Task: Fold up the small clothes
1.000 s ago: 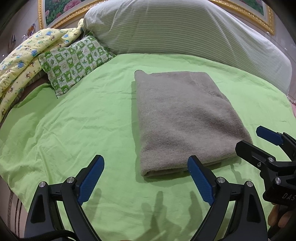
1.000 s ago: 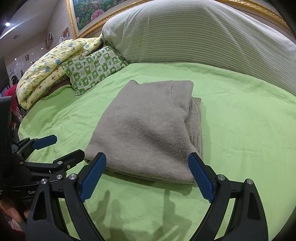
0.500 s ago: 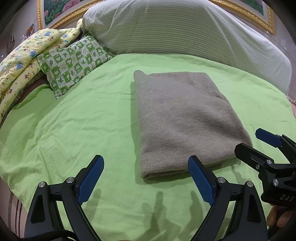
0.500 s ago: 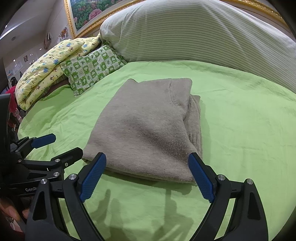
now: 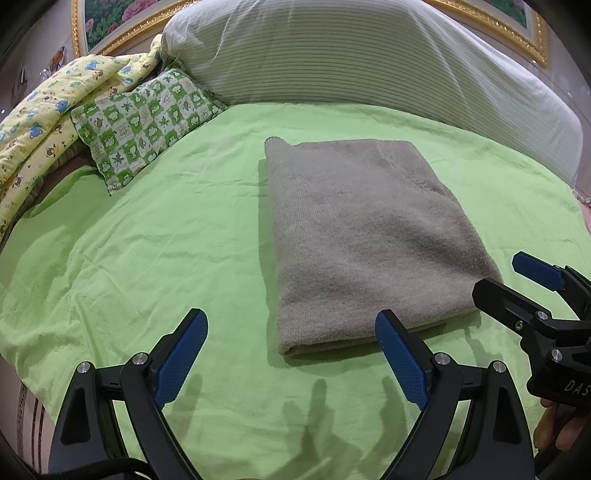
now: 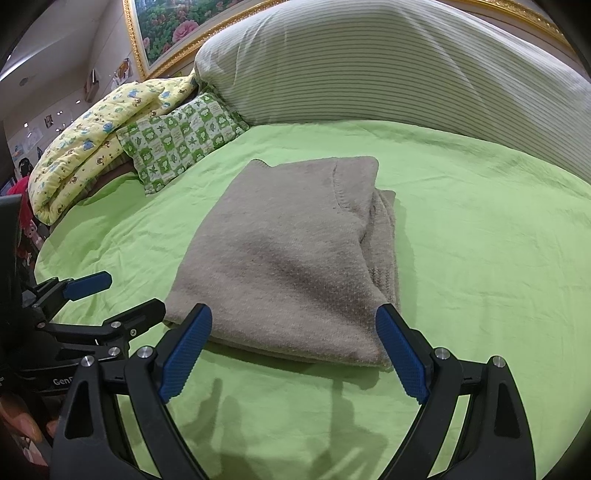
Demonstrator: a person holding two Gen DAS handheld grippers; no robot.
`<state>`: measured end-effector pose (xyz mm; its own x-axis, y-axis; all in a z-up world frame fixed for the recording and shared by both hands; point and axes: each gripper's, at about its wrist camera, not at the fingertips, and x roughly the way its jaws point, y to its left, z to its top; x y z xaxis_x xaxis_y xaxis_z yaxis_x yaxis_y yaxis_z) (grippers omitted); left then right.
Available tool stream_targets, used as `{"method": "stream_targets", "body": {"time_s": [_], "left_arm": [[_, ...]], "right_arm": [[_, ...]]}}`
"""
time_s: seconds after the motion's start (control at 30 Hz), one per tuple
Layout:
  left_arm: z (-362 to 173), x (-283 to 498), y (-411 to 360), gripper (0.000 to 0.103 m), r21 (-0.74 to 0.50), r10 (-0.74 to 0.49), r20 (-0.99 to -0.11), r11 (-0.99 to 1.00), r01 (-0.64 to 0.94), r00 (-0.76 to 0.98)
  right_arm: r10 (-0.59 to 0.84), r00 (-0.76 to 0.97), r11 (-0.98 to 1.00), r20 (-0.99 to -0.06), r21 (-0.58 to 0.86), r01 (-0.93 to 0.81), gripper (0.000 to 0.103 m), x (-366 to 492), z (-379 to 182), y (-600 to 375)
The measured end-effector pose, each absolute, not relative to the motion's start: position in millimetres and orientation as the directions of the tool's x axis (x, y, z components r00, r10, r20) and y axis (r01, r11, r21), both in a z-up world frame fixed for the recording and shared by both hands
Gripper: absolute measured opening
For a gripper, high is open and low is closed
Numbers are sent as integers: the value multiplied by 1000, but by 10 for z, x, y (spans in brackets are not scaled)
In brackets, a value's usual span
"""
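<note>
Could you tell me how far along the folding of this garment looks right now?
Done: the grey knitted garment lies folded into a compact rectangle on the green bedsheet. In hand: nothing; the left hand-held gripper and right hand-held gripper hang open just short of it. Left: perhaps tidying the uneven right-side layers.

Bright green bedsheet (image 5: 147,258) was a bit wrinkled. A big striped pillow (image 5: 351,59) sat along the back, a green checkered cushion (image 5: 144,122) just beside it, touching a yellow cartoon-print quilt (image 5: 40,110). A gold-framed flower painting (image 6: 162,26) hung behind.
</note>
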<state>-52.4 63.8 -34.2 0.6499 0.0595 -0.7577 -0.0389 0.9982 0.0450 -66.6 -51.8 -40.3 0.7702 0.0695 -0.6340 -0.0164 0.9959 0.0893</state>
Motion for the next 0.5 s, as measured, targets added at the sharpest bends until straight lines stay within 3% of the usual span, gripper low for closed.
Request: {"method": "stream_targets", "body": {"time_s": [0.5], "left_arm": [[-335,-480,658,93,46,53,-763,999,-28,645]], "right_arm": [[72,770,995,-634,98,-12,90,-627,-391,-534]]}}
